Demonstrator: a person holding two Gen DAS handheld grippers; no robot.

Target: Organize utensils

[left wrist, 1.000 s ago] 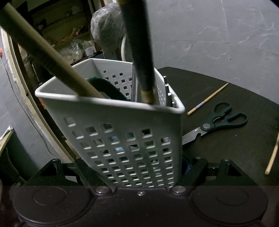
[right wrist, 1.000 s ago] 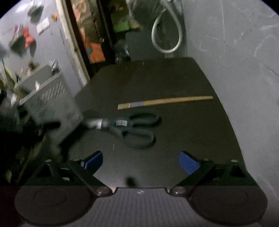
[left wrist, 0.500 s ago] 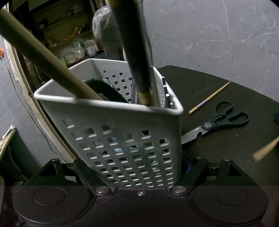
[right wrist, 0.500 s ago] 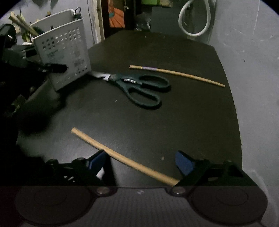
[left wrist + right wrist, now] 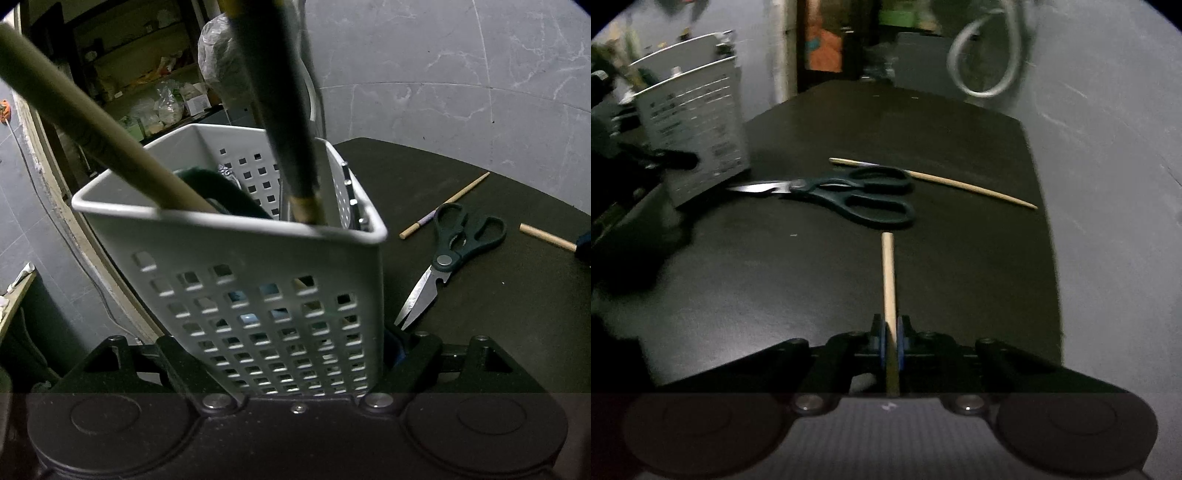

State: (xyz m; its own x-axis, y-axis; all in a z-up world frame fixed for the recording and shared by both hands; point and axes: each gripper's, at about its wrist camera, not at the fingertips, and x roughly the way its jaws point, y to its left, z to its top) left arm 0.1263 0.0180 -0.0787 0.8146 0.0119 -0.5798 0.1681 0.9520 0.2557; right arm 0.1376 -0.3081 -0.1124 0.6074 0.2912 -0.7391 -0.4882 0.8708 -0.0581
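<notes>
The dark desk (image 5: 849, 295) carries everything, its far edge meeting a grey marbled wall. At its left side stands the white perforated utensil basket (image 5: 258, 288), the biggest thing on it. The left tool (image 5: 291, 354) has this basket between its fingers low on the walls; the jaws are easing apart, though the black fingers sit against the basket's sides and the basket leans toward the camera. Inside the basket stand a thick pale wooden handle (image 5: 92, 125), a dark handle with a wooden tip (image 5: 280, 110) and a green-handled item (image 5: 221, 188) tucked down between them; metal pieces show at the far right wall.

Just beside the basket, on the bare desk, lie green-handled scissors (image 5: 849, 192) with blades shut, the tips pointing toward the basket. Beyond them, touching or just behind the handle loops, lies a thin chopstick (image 5: 960, 184) with a purple band.

Nearest the right wrist camera, a second wooden chopstick (image 5: 888, 277) points straight away toward the scissors. The right tool (image 5: 892, 336) is closing on it, blue pads pressed against its near end from both sides. The far tip stops just short of the scissor handle.
</notes>
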